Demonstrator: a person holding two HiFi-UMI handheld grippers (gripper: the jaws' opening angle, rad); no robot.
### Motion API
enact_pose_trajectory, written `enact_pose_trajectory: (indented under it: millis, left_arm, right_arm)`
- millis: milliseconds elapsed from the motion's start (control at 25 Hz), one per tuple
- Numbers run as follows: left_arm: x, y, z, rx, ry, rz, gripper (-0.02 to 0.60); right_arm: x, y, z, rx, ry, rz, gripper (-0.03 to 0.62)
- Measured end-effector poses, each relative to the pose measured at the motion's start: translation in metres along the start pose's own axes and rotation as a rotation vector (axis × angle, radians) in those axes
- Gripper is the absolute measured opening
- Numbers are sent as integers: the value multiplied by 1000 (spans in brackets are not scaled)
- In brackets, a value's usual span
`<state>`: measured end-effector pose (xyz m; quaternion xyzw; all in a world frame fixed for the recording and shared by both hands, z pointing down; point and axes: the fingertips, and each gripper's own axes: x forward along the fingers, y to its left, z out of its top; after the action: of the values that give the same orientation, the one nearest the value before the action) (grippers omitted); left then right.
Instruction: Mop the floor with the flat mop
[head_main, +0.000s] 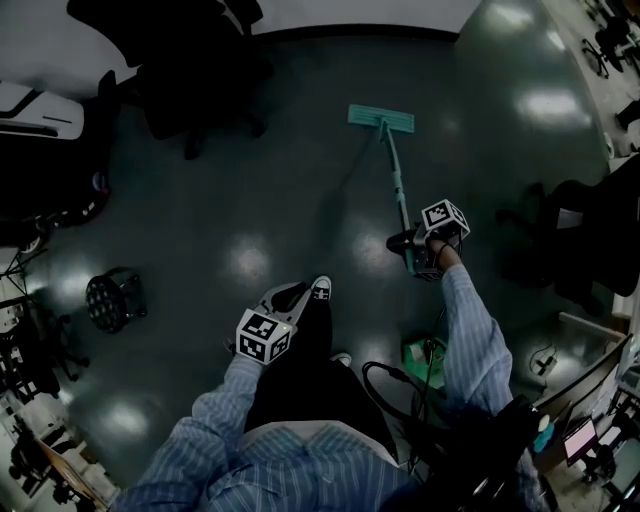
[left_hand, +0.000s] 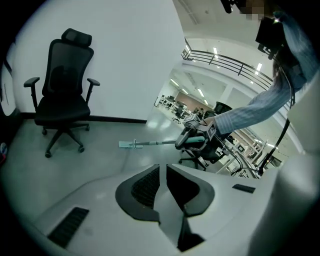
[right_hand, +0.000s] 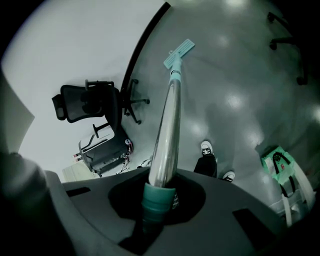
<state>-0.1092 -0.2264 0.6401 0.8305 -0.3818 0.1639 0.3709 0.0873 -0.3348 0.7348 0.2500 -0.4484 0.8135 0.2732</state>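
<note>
Right gripper (right_hand: 157, 197) was clamped on the teal grip of the flat mop with teal head and silver metal pole (right_hand: 167, 120). The pole sloped away and the head lay flat on the glossy dark grey floor (head_main: 300, 200), near the white wall (left_hand: 130, 60) and its dark skirting. Left gripper (left_hand: 162, 187) had its jaws pressed together on nothing, held low by the person's leg, well apart from the mop. Ceiling lights reflected off the floor. A black mesh office chair (left_hand: 65, 95) stood by the wall.
</note>
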Motion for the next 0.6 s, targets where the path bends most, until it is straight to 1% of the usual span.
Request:
enact_pose_trajectory:
  millis: [160,280,440,600]
  left_arm:
    - [-6,17,-8,-46,3,32,44]
    - [-8,22,-15,-63,14,41,44]
    - [-7,25,-23,-85,19,57,44]
    - [-9,29,-26,-105,13,70,44]
  right_arm:
    - [2,25,48,2,-44,15,34]
    - [1,45,79,-3,-80,26,34]
    - [-3,58,103,-1,-88,8,34]
    - [-4,65,121,10,-129,10,32]
